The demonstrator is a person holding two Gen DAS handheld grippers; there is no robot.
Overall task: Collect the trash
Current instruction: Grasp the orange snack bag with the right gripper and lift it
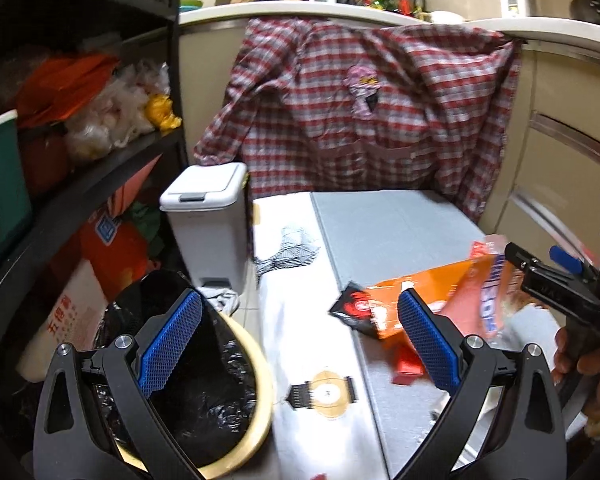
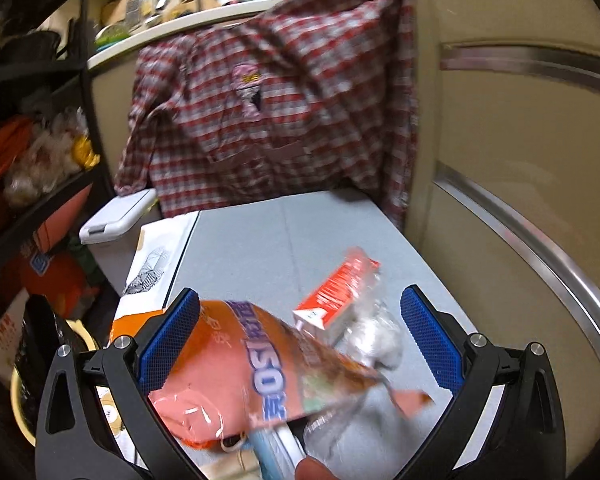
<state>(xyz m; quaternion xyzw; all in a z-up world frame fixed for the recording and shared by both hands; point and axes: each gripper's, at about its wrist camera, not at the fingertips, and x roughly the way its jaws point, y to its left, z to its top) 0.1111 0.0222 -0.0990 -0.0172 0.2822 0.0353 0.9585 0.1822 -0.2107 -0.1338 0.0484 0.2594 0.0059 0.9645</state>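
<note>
My left gripper [image 1: 300,336] is open and empty, above the left edge of the grey table [image 1: 388,232]. A black-lined bin with a yellow rim [image 1: 204,384] stands below its left finger. Trash lies on the table: an orange snack bag [image 1: 440,280], a black and red packet [image 1: 354,306] and a small red box [image 1: 408,364]. My right gripper [image 2: 300,340] is open. The orange snack bag [image 2: 236,372] lies between its fingers, with a red and white carton [image 2: 336,292] and clear crumpled plastic [image 2: 374,338] beside it. The right gripper also shows in the left wrist view [image 1: 556,276].
A white lidded pedal bin [image 1: 208,216] stands left of the table. A plaid shirt [image 1: 360,108] hangs behind it from the counter. Dark shelves with bags and boxes [image 1: 72,128] fill the left. Beige cabinet doors [image 2: 520,200] are at the right. A white printed cloth [image 1: 296,280] covers the table's left part.
</note>
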